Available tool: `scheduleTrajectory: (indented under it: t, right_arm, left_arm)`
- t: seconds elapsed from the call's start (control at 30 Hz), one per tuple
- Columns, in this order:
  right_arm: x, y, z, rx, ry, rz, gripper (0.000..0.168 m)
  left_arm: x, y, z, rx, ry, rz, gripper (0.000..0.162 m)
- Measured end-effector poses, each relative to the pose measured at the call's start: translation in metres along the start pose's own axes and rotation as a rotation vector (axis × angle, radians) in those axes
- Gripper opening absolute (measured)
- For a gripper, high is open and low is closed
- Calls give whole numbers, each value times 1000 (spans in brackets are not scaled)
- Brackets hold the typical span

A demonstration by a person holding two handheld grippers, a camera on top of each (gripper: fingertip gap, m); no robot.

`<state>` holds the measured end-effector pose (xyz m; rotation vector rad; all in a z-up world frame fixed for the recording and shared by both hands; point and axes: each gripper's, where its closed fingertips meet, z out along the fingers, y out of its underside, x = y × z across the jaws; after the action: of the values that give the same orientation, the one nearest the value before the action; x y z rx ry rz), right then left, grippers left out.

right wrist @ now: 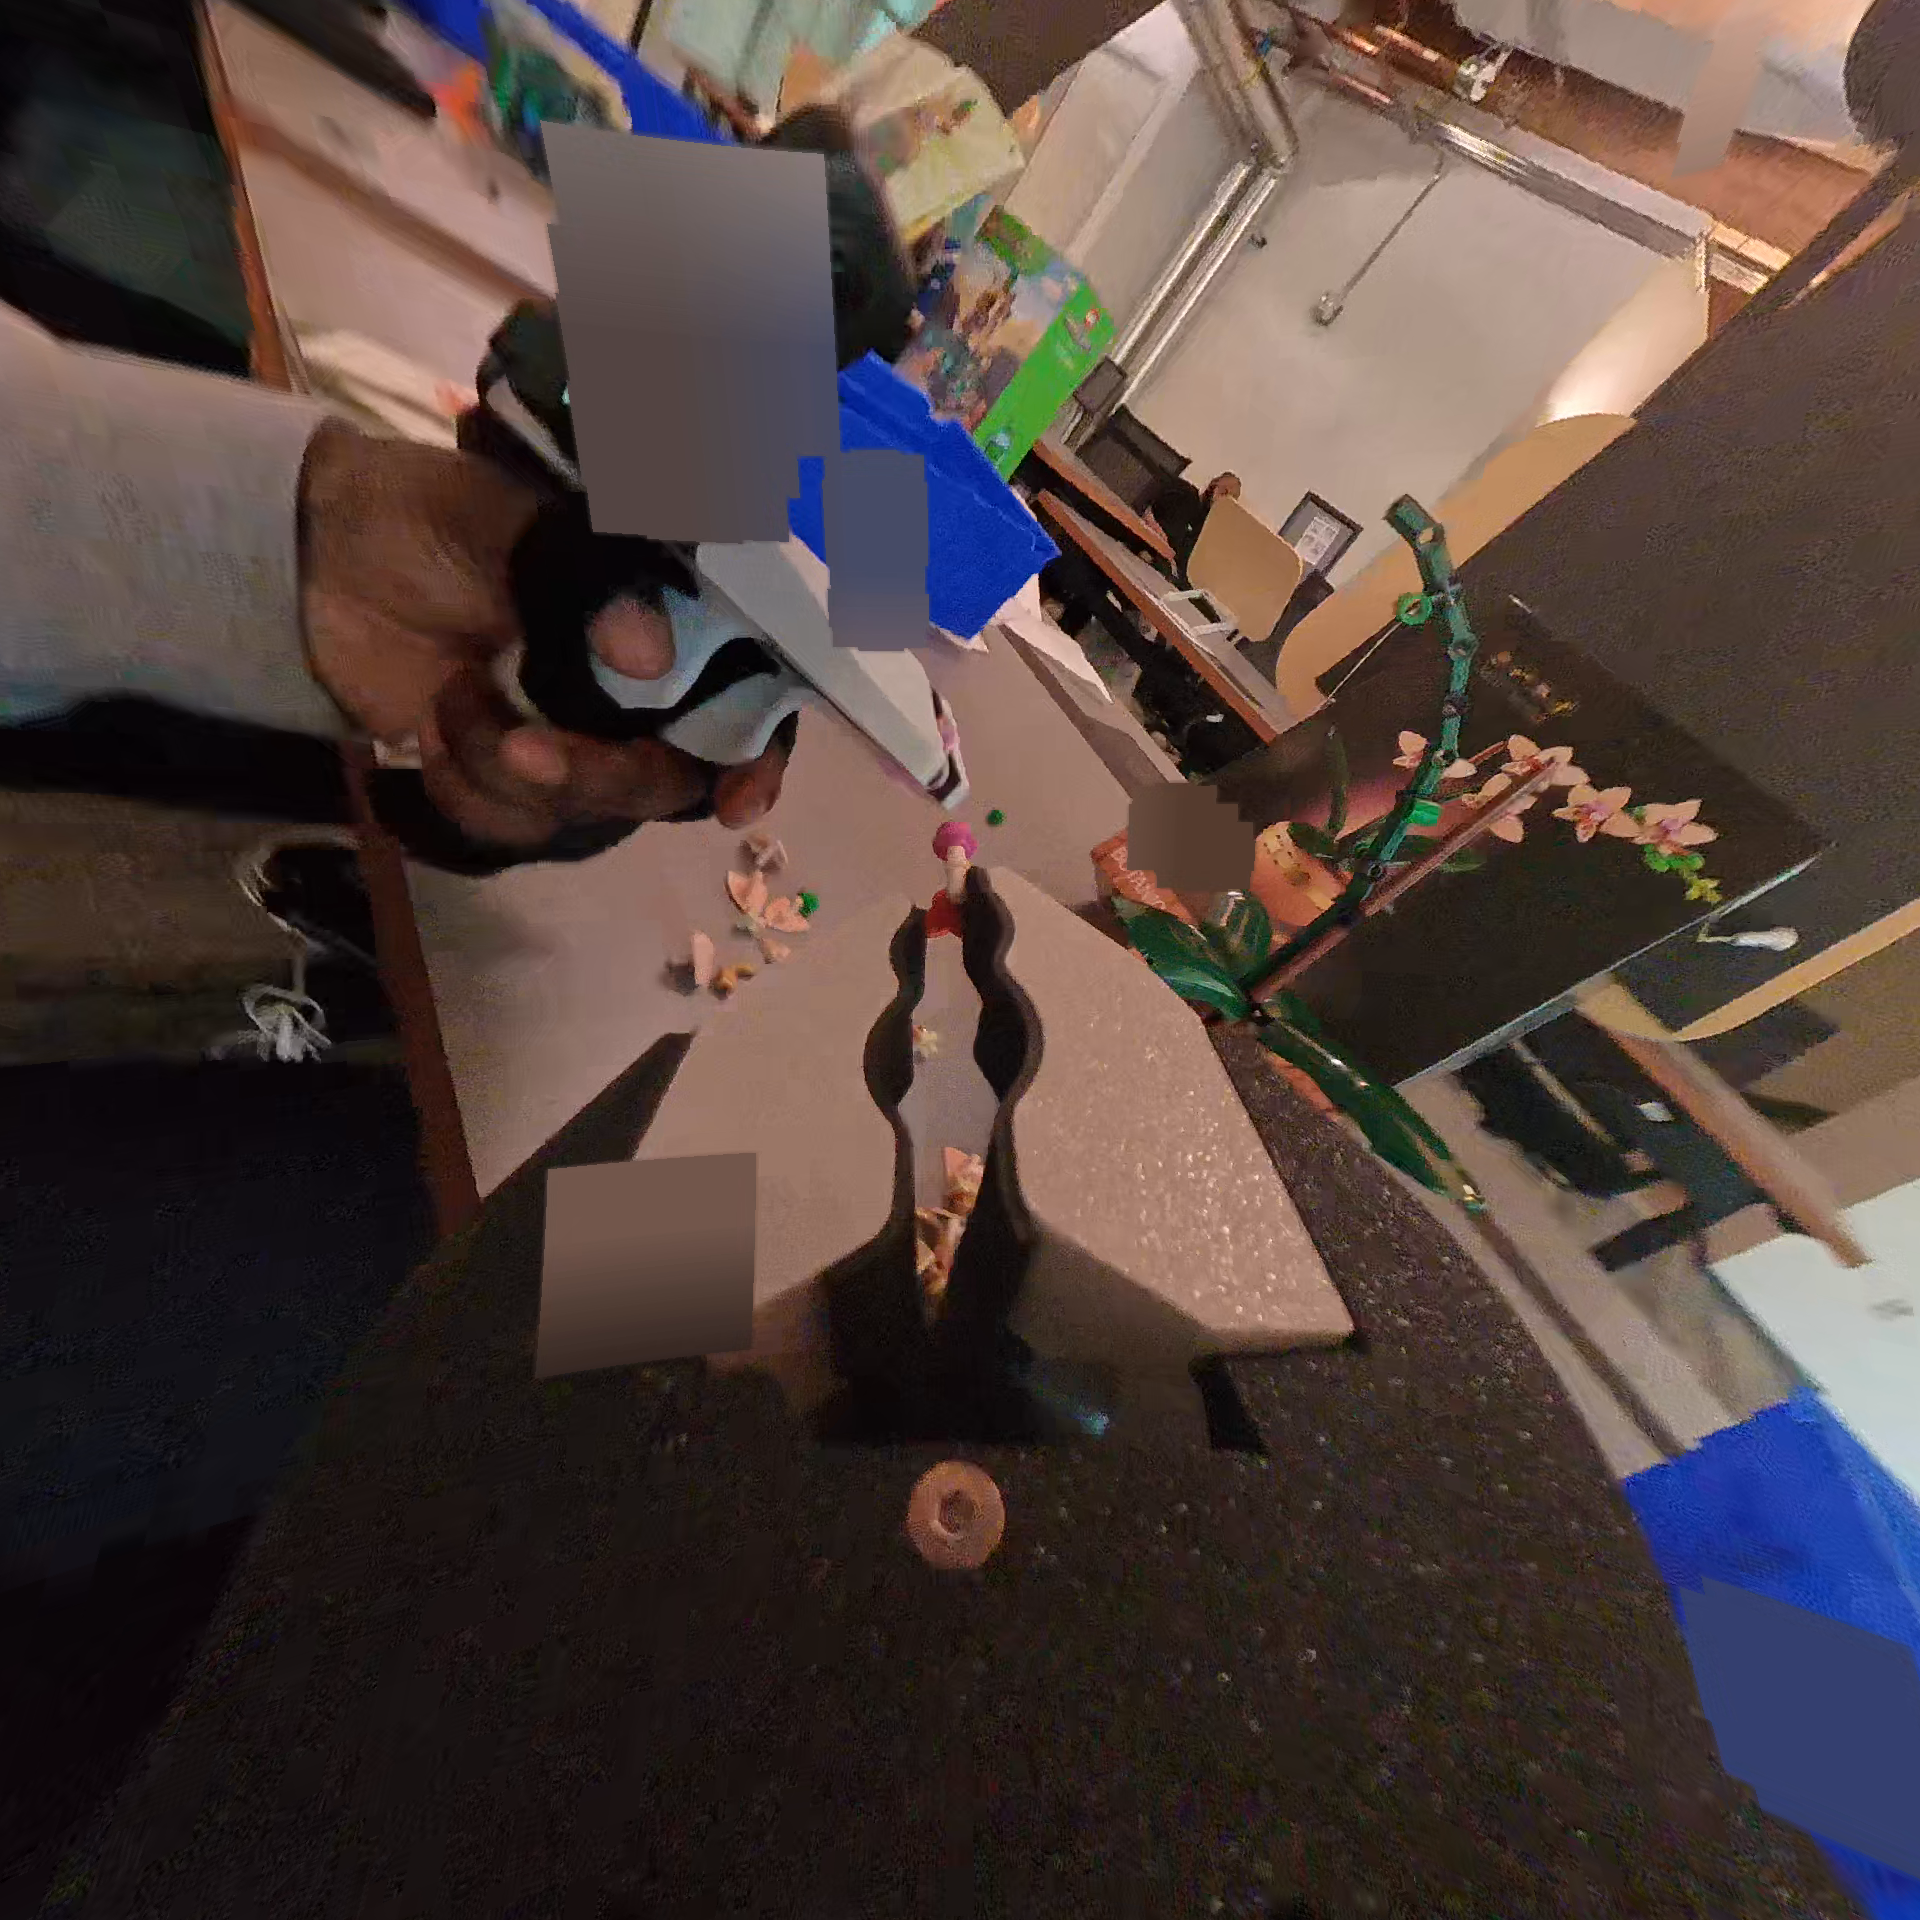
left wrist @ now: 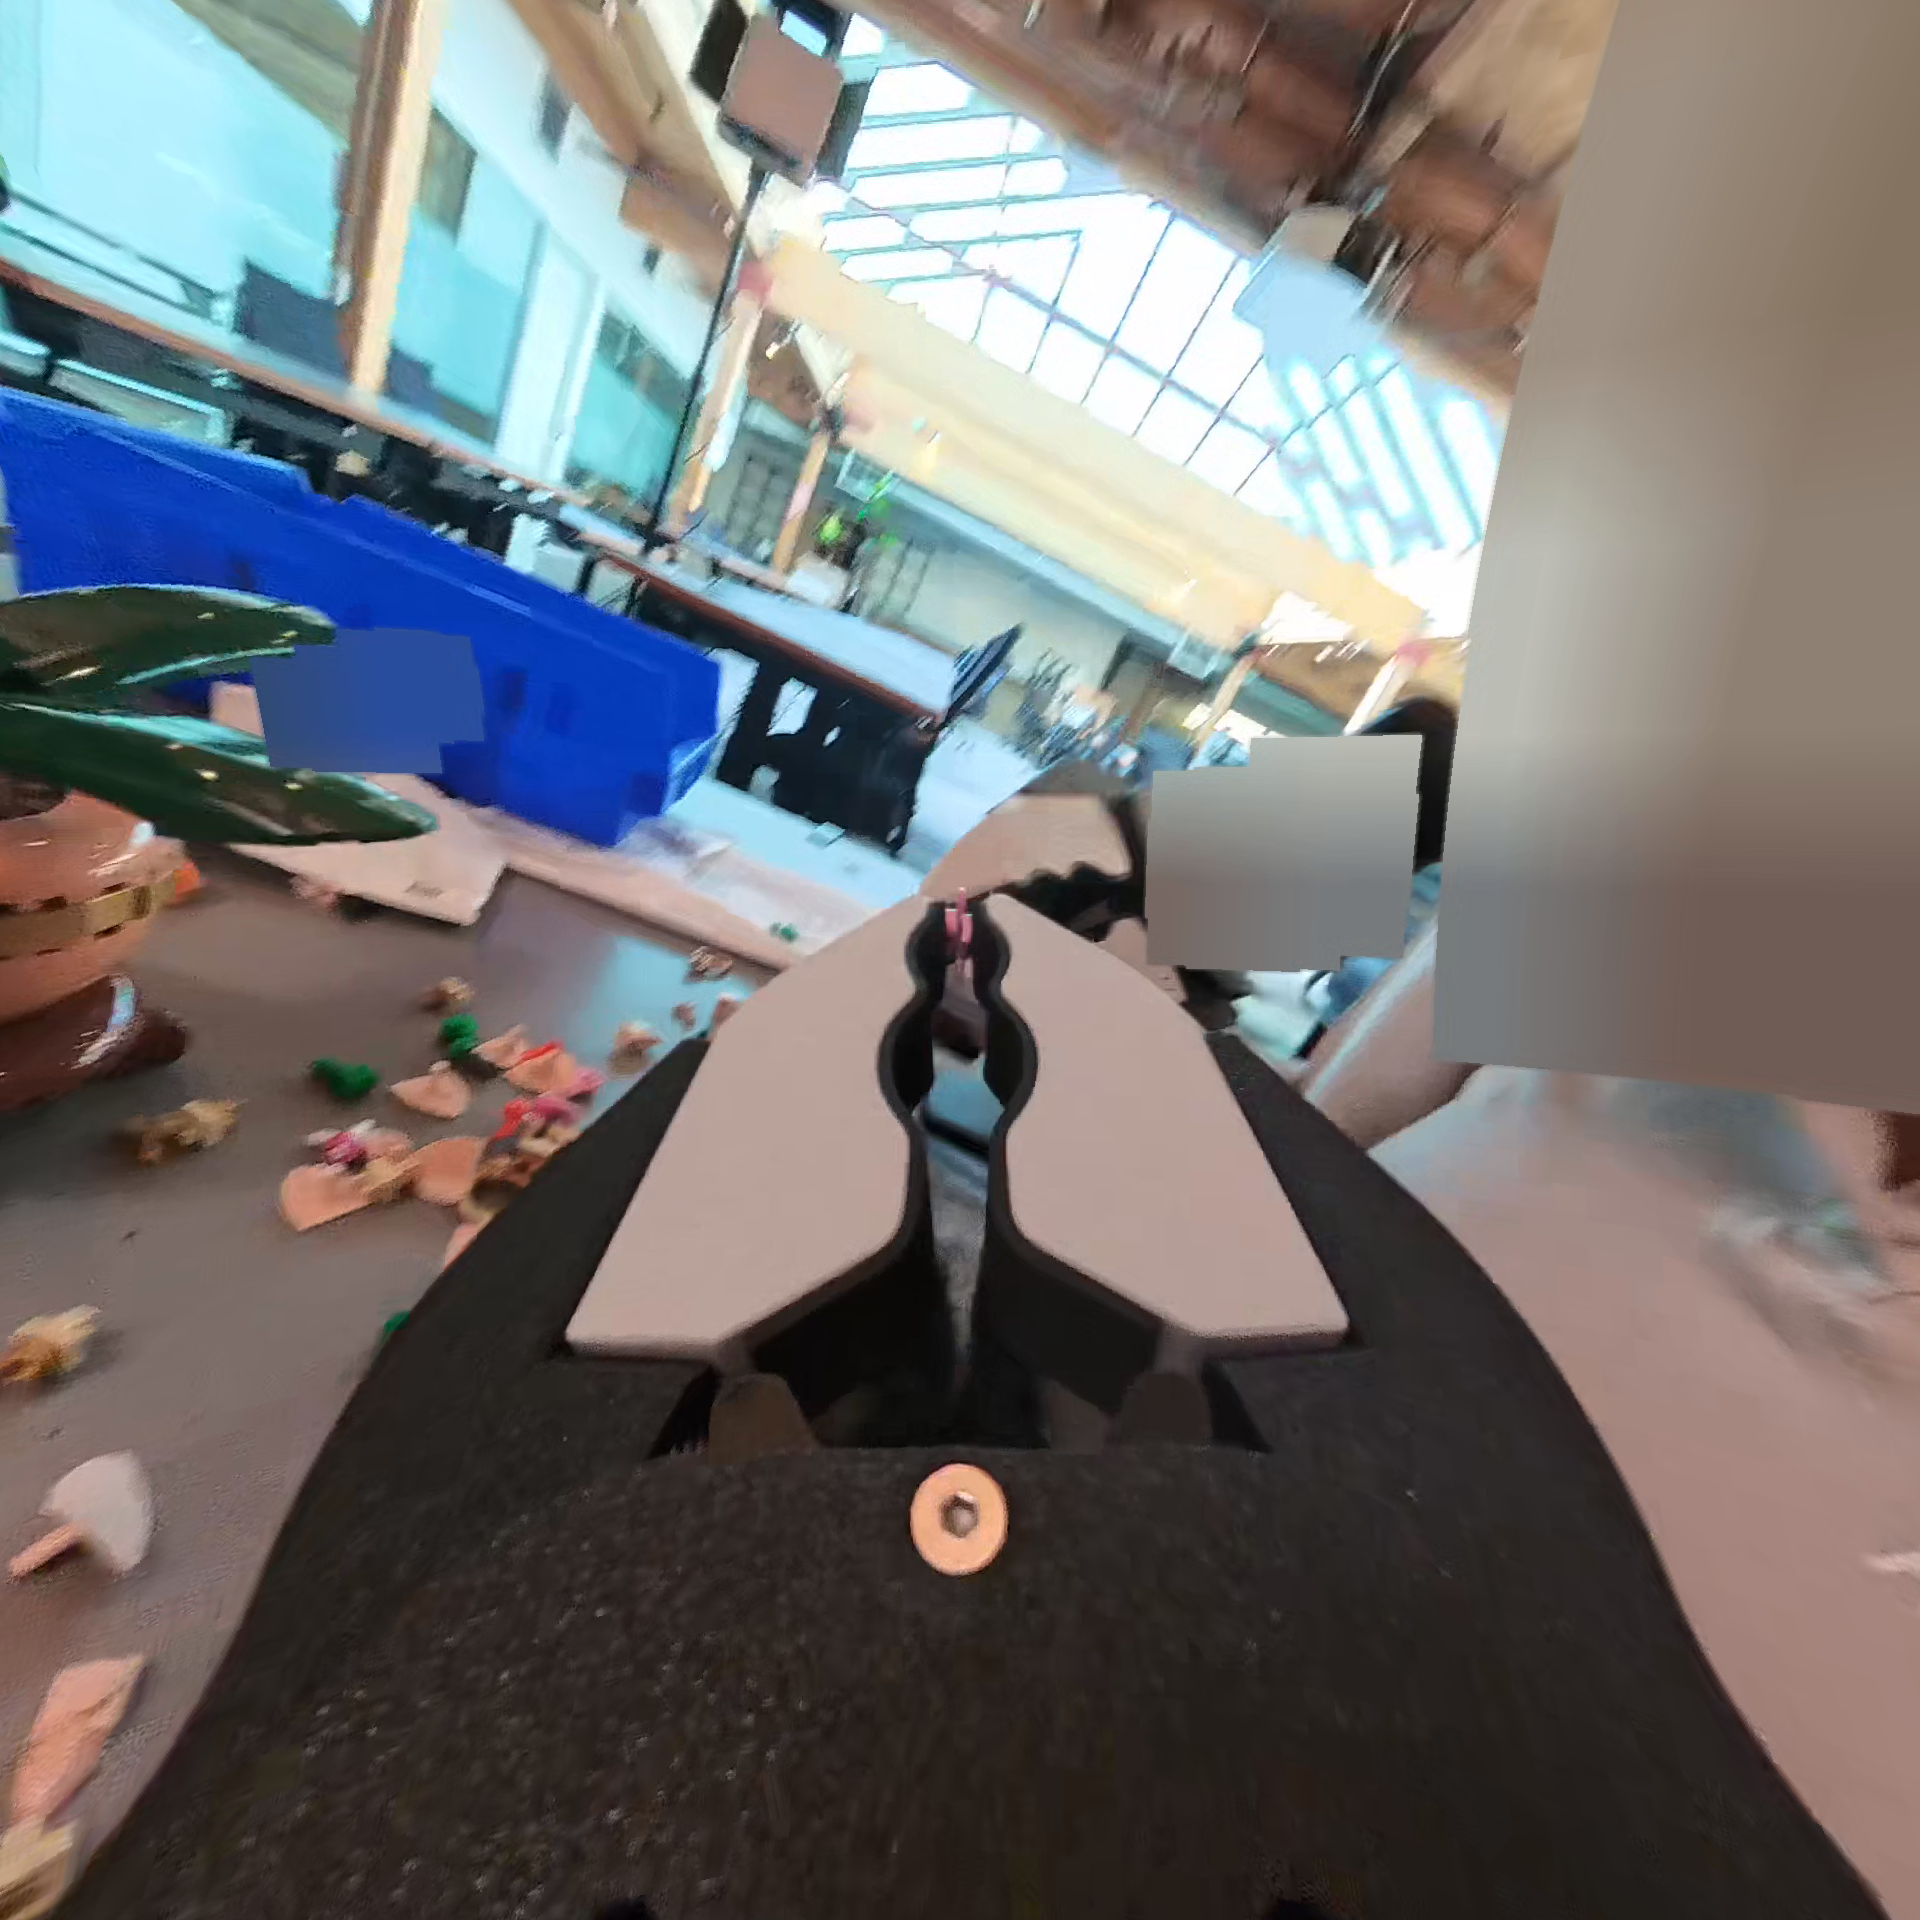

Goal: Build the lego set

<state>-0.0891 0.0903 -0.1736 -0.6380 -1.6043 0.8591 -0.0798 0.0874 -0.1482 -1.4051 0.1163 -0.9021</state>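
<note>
Lego orchid (right wrist: 1455, 821): we've got the half-built plant on the grey table (right wrist: 582, 935), off to the right in the right wrist view, with a green stem arching up, pale pink blooms along it and dark green leaves (right wrist: 1340, 1081) at the base. In the left wrist view only its leaves (left wrist: 208, 800) and pinkish pot (left wrist: 62, 914) peek in at the left edge.

Left claw (left wrist: 961, 925): pretty much pinched together at the tips, and we can see a tiny pink-and-white piece (left wrist: 958, 930) clamped right at the end. In the right wrist view the same gripper (right wrist: 951, 774) comes in from the upper left, held in a hand (right wrist: 468, 644), tips pointing down toward the other claw.

Right claw (right wrist: 951, 904): jaws nearly together, only a narrow wavy gap between them, gripping a small red piece with a pale post and a magenta knob (right wrist: 951, 862) sticking up past the tips.

Gap between the two: left tips sit just above the magenta knob, very near but we can't tell if they touch.

Loose pieces (left wrist: 436, 1122): peach petals, green bits and tan bits scattered over the table left of the left claw; frame's blurry so details are mush.

Background: blue bin (left wrist: 416, 623) behind the plant, a colourful set box (right wrist: 1008, 343) farther back.
</note>
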Motion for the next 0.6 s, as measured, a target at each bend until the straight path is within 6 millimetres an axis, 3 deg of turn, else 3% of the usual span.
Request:
scheduleTrajectory:
  t: [0.1,0.17,0.23,0.3,0.37,0.47,0.6]
  right_arm:
    - [4,-12,-5,138,-43,210,6]
    - [6,-7,-5,124,-34,225,6]
    - [5,-2,-5,109,-46,218,6]
    - [3,9,-1,60,-71,226,6]
    - [1,25,3,1,-83,212,6]
    - [0,39,7,-53,-87,179,6]
    - [1,48,9,-98,-86,143,6]
  left_arm:
    - [-8,-1,-2,6,-48,21,5]
    - [-15,2,-3,-14,-84,25,4]
    - [-39,13,-7,-113,-250,71,4]
    - [-76,32,-26,-319,-520,242,4]
    - [-97,41,-43,-472,-689,367,6]
    - [-106,53,-49,-576,-743,403,30]
    - [-104,53,-46,-565,-712,403,36]
